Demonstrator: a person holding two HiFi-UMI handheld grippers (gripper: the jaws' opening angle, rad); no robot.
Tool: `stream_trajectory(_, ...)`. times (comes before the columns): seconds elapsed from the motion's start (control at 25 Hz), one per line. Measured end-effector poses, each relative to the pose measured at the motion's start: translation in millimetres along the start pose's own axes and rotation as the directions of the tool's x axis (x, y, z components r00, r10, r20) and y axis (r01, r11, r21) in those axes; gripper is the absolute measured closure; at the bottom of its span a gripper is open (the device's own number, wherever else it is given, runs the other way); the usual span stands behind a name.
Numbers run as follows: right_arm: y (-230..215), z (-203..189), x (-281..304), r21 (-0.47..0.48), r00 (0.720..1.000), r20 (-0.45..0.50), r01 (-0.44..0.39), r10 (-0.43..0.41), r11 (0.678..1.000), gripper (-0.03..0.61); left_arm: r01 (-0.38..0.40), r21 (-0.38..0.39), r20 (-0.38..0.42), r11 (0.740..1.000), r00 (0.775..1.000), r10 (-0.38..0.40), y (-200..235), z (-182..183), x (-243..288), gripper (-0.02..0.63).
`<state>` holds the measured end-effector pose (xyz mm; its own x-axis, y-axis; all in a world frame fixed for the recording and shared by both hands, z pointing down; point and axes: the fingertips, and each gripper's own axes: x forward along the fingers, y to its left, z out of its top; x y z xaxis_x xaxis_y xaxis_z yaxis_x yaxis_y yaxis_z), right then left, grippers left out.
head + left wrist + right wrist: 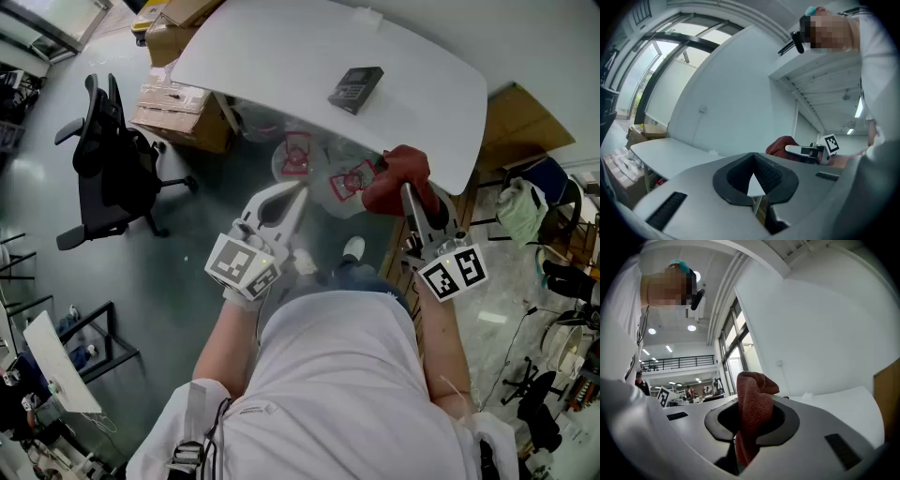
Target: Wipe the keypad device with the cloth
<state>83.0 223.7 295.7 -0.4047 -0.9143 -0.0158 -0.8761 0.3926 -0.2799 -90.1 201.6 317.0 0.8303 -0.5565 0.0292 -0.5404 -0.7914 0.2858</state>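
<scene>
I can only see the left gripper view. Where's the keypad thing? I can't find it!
Observer: The keypad device lies flat on the white table, around its middle.
Operator: Is the red cloth really held?
Observer: Yes, the right tongs are shut on the red cloth, which is bunched between them.
Operator: Is it wiping yet?
Observer: No. The head view shows the cloth by the table's near edge, well apart from the keypad device.
</scene>
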Motion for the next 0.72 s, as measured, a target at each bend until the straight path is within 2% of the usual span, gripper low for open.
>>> stream_trajectory(0.24, -20.2, 8.6, -6.0, 0.013, 1.0, 0.011, -0.013, 0.013, 1.0, 0.502, 0.06, -0.036, 0.015, 0.998, 0.998, -0.059, -22.4, 5.2, 24.8, 0.603)
stream_trajectory(0.32, -30.4, 14.2, -8.2, 0.013, 1.0, 0.02, -0.015, 0.015, 1.0, 0.502, 0.062, -0.02, 0.002, 0.998, 0.998, -0.062, -29.8, 5.6, 34.8, 0.603)
stream_trajectory(0.44, -50.1, 23.6, -12.6, 0.015, 0.999, 0.035, -0.017, 0.016, 1.0, 0.502, 0.041, -0.007, -0.014, 0.999, 0.999, -0.041, -36.6, 6.8, 54.2, 0.603)
stream_trajectory(0.72, -100.3, 36.6, -22.9, 0.045, 0.997, 0.067, -0.045, 0.042, 0.998, 0.502, -0.083, -0.104, -0.028, 0.991, 0.996, 0.08, -28.8, -1.3, 93.9, 0.603)
